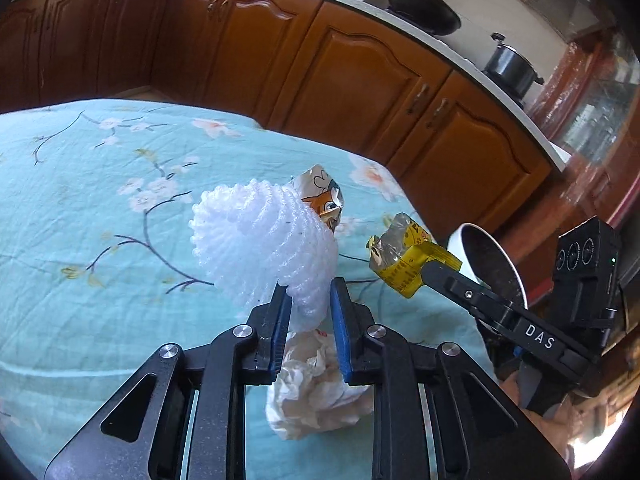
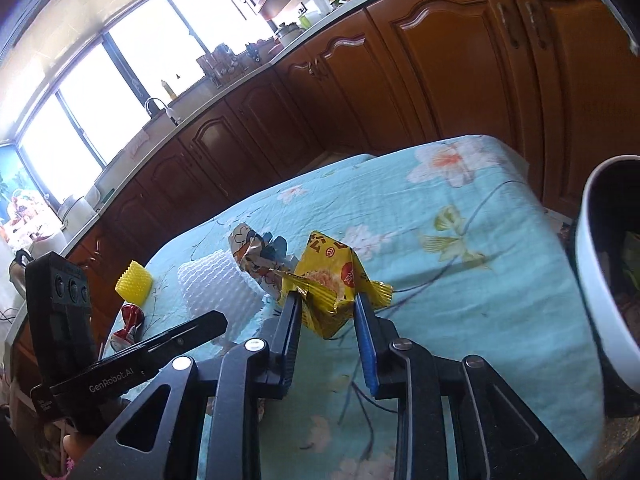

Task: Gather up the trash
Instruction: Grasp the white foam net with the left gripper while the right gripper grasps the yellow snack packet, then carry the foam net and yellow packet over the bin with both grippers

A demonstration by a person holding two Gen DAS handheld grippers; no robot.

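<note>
Both jaws grip trash, white foam net (image 1: pixel 264 240) and yellow wrapper (image 2: pixel 328 284), seemingly beside bin (image 2: pixel 600 280).

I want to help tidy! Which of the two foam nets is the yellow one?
The small yellow foam net lying alone near the table's far-left edge. The other, the white foam net, is bigger and held by the left gripper.

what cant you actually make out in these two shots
- Bin contents: right wrist view, cut by the frame edge, interior dark.
- Crumpled paper: left wrist view, partly hidden behind the left claw holding the foam net.
- Yellow wrapper print: too crumpled to read.
</note>
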